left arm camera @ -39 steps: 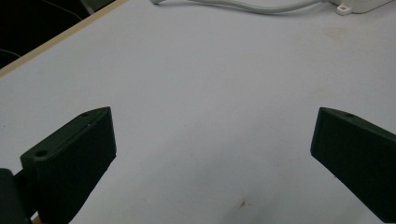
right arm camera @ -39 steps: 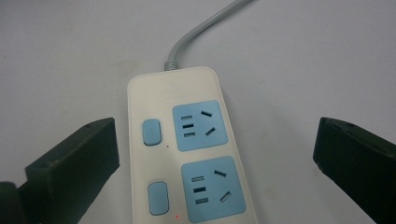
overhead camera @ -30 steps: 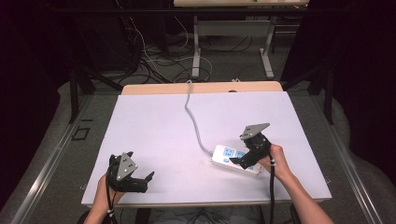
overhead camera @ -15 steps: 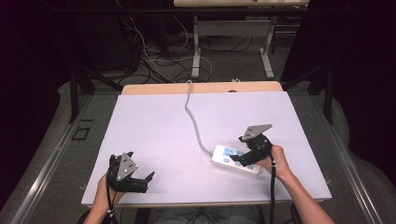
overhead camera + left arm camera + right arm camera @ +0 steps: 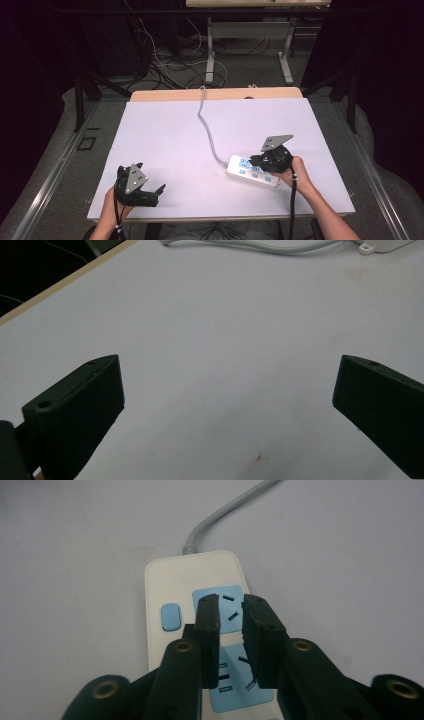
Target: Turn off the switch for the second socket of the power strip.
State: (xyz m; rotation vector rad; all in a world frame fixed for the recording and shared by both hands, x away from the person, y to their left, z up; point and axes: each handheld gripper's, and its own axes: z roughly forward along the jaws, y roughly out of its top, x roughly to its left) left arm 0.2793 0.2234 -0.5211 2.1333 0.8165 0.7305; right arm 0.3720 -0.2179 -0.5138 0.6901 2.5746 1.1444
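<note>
A white power strip with blue socket faces lies on the pale table toward 4 o'clock, its grey cord running off to the far edge at 12 o'clock. Beyond the table, cables litter a dark floor (a second table's legs stand there too). The right gripper hangs over the strip's sockets, jaws nearly together with nothing between them. The left gripper rests at 7 o'clock, well apart from the strip, jaws wide apart.
</note>
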